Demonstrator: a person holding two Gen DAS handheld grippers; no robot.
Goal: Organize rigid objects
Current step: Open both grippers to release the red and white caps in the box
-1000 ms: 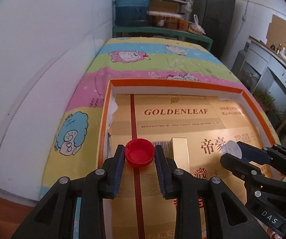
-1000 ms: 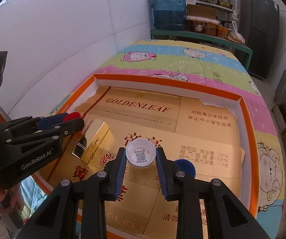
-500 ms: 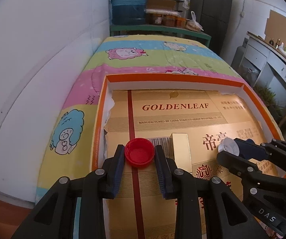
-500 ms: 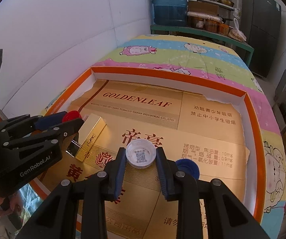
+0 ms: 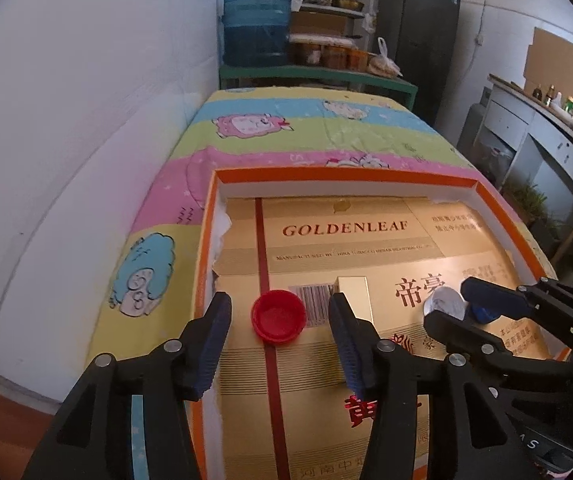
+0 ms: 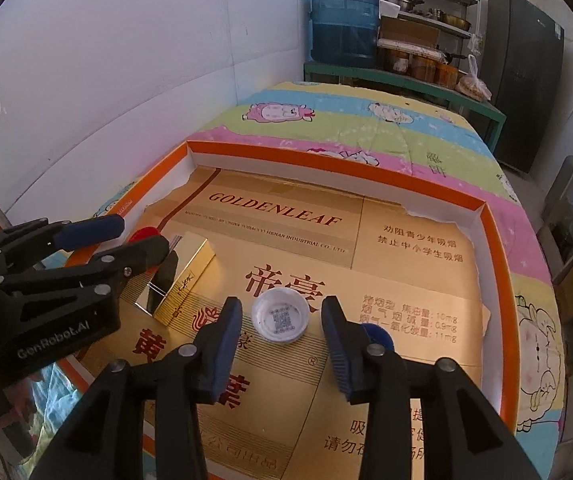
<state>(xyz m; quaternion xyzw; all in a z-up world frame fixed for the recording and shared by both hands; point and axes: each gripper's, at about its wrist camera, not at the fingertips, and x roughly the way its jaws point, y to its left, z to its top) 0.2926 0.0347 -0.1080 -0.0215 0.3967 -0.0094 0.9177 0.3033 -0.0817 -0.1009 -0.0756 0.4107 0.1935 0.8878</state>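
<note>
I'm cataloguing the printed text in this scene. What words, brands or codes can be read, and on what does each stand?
"GOLDENLEAF": red letters on the gold cardboard sheet lining the orange tray.
"帝豪": large red characters on the same sheet.
"GenRobot.AI": on the body of the left tongs.
QR code inside the white cap: not decodable.
Barcode and the fine print: too small or blurred.

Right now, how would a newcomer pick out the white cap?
Look inside the orange-rimmed tray lined with gold cardboard. The white cap lies open side up near its front, between the right tool's opening jaws; unlike the red cap, it shows a QR code.
</note>
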